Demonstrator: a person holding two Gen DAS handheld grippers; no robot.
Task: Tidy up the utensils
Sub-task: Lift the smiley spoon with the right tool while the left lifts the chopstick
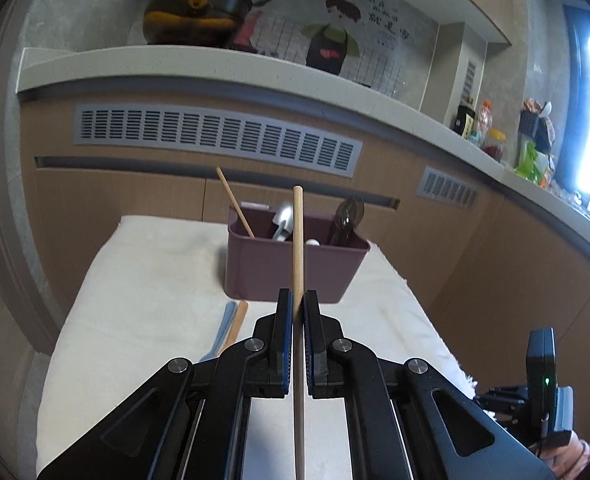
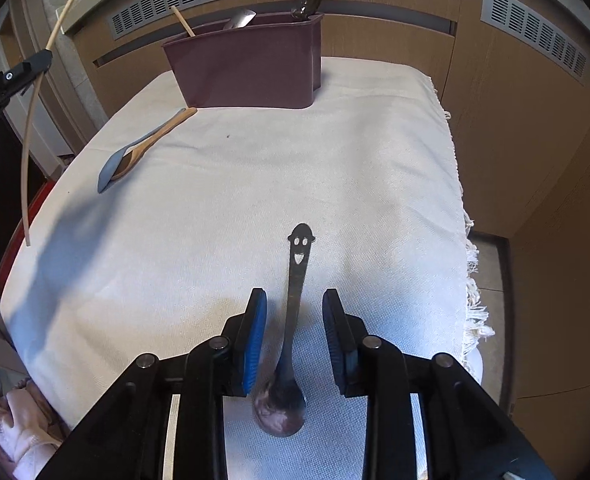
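Note:
My left gripper [image 1: 298, 300] is shut on a wooden chopstick [image 1: 298, 248] and holds it upright in front of the maroon utensil holder [image 1: 291, 268]; it also shows at the left of the right wrist view [image 2: 35, 92]. The holder [image 2: 247, 68] has a chopstick [image 2: 183, 21], a silver spoon [image 2: 240, 19] and a dark spoon [image 2: 307, 0] in it. My right gripper [image 2: 294, 304] is open, its fingers on either side of a dark metal spoon with a smiley-face handle [image 2: 297, 276] that lies on the white cloth [image 2: 255, 184].
A blue spoon [image 2: 115, 164] and a wooden spoon [image 2: 151, 140] lie together on the cloth left of the holder. The cloth's fringed edge [image 2: 475, 280] is at the right. Wooden cabinets with grey vents [image 1: 215, 136] stand behind. A counter [image 1: 215, 68] carries a pot [image 1: 195, 12].

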